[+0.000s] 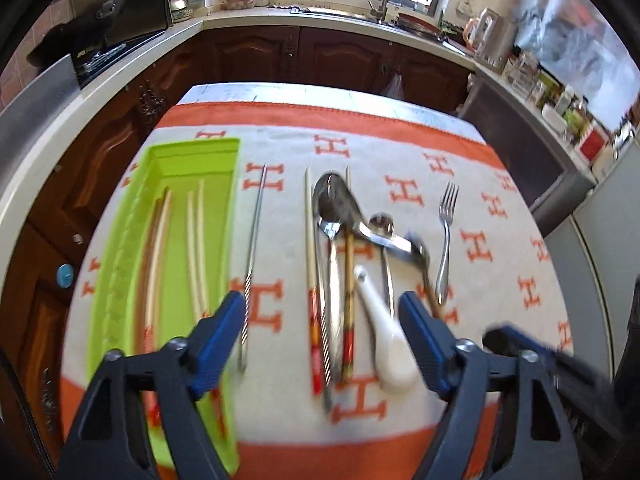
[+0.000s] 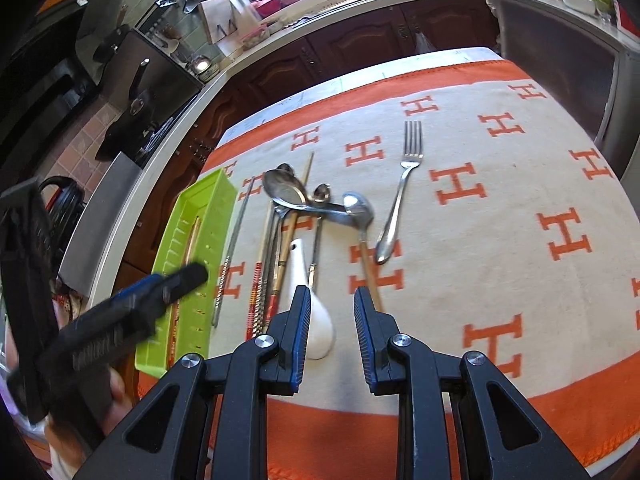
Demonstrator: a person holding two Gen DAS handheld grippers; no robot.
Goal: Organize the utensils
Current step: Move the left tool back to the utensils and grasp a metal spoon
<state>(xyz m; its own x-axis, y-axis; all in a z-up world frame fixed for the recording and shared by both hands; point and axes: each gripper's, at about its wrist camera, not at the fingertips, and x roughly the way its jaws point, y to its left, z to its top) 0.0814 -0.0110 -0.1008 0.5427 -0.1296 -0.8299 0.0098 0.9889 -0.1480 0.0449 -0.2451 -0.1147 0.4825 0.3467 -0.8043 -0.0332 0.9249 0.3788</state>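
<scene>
Left gripper point(image 1: 322, 318) jaws wide apart, nothing between the pads, hanging over the utensil pile; right gripper point(image 2: 332, 312) jaws narrowly apart, gripping nothing, above the white ceramic spoon point(image 2: 316, 320). Green tray point(image 1: 192, 168) at table's left holds several chopsticks point(image 1: 196, 248); steel chopstick point(image 1: 252, 248) lies just beside it on the orange-and-white cloth point(image 2: 500, 184); spoons point(image 1: 336, 200) overlap mid-cloth; fork point(image 2: 402, 188) apart, right.

The green tray point(image 1: 120, 240) runs behind the left gripper point(image 1: 322, 312) — its near end hidden; the chopsticks point(image 1: 196, 248) inside smear with blur.
</scene>
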